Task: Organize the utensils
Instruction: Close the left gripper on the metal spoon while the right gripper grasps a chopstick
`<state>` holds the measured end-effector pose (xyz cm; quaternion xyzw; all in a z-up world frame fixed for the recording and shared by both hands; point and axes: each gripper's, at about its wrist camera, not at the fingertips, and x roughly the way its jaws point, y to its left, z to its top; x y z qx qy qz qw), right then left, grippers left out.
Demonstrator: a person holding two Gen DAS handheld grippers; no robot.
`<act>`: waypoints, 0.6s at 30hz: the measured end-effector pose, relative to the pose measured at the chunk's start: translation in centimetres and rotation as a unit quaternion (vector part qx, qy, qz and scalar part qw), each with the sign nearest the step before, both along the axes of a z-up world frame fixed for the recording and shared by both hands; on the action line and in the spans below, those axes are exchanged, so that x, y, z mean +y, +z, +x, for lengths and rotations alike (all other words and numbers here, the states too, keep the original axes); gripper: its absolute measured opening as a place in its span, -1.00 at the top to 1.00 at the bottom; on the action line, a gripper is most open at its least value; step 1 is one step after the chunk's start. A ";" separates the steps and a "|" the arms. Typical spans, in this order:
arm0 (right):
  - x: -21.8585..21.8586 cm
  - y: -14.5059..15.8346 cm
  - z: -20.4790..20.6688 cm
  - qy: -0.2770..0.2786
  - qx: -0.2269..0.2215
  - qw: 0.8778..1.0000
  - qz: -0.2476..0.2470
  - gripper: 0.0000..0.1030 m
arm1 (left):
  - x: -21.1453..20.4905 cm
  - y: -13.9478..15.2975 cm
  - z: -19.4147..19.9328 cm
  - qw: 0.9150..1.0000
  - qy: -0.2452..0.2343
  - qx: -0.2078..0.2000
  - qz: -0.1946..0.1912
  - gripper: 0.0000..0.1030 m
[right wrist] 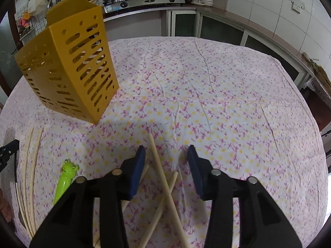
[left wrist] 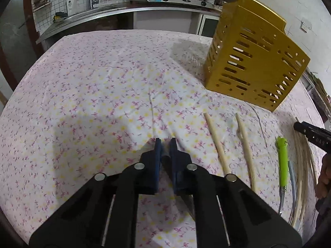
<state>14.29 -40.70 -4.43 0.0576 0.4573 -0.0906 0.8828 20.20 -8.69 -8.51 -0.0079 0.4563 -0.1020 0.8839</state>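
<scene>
A yellow slotted utensil holder [left wrist: 254,62] [right wrist: 68,70] stands on the flowered tablecloth. My left gripper [left wrist: 165,140] is shut on a thin dark utensil [left wrist: 165,158] whose kind I cannot make out. Two pale chopsticks [left wrist: 217,144] lie to its right, then a green frog-handled utensil [left wrist: 282,161] [right wrist: 66,177]. My right gripper [right wrist: 166,148] is open low over several crossed chopsticks [right wrist: 161,175]. One runs up between its jaws close to the left pad, and neither pad presses on it. One of the right gripper's fingers [left wrist: 310,134] shows at the left wrist view's right edge.
The tablecloth [right wrist: 206,93] covers the whole table. A kitchen counter with a stove [right wrist: 157,0], pots and a sink runs behind it. More pale sticks [right wrist: 29,165] lie at the far left beside the left gripper [right wrist: 6,153]. A person's hand [left wrist: 324,175] is at the edge.
</scene>
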 end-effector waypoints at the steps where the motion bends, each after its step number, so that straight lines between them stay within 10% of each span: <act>1: -0.2 0.0 0.2 0.000 0.002 1.000 0.005 0.34 | -0.2 0.0 -0.1 1.000 -0.002 0.001 -0.002 0.86; 9: -0.8 -0.4 0.9 0.007 0.019 1.000 0.008 0.66 | -2.4 0.3 -0.5 0.998 -0.028 0.036 0.032 0.77; 14: -0.7 -0.4 0.9 0.011 0.023 1.000 0.012 0.67 | -3.4 1.1 -1.2 0.996 -0.029 0.070 0.049 0.14; 18: -1.0 -0.5 0.8 0.013 0.021 1.000 0.019 0.67 | -3.4 0.9 -2.6 0.995 -0.020 0.080 0.060 0.03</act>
